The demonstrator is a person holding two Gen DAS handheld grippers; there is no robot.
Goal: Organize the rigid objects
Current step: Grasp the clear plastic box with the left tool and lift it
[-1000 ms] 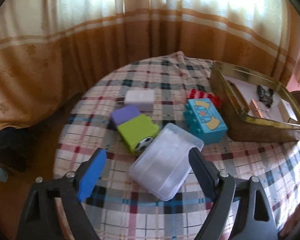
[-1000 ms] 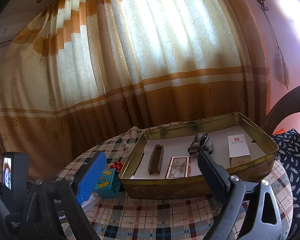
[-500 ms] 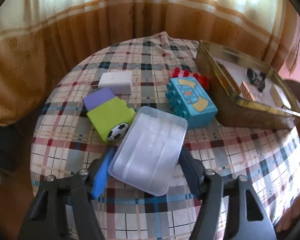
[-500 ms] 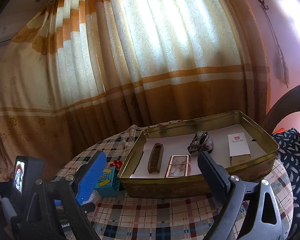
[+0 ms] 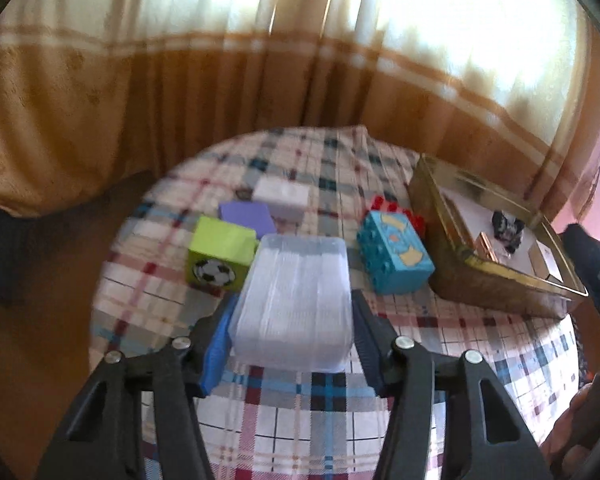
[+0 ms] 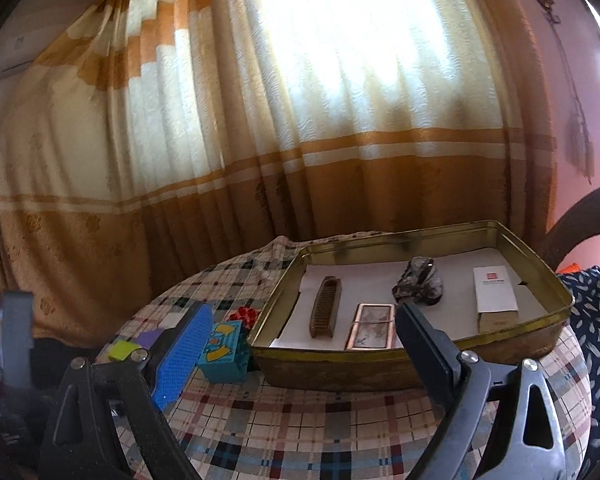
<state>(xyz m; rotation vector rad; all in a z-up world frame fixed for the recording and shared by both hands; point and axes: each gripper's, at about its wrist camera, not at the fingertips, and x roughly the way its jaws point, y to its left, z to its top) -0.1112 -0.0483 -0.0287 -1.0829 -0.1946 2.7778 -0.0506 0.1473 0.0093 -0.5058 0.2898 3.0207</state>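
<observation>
Your left tool [image 5: 294, 332] was closing on the clear plastic box [image 5: 294, 300] at the lower centre of the frame, and its pads touched both sides of the box. A green block [image 5: 220, 256] sat just beside the box on the left, a teal brick [image 5: 394, 260] near on the right. Your right tool [image 6: 300, 348] stood wide open and held nothing, in front of the gold tin tray [image 6: 380, 368] on the checked worktop [image 6: 320, 432].

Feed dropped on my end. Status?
Left gripper closing on clear plastic box. Right gripper open, empty, facing gold tin. Nothing in the way.
</observation>
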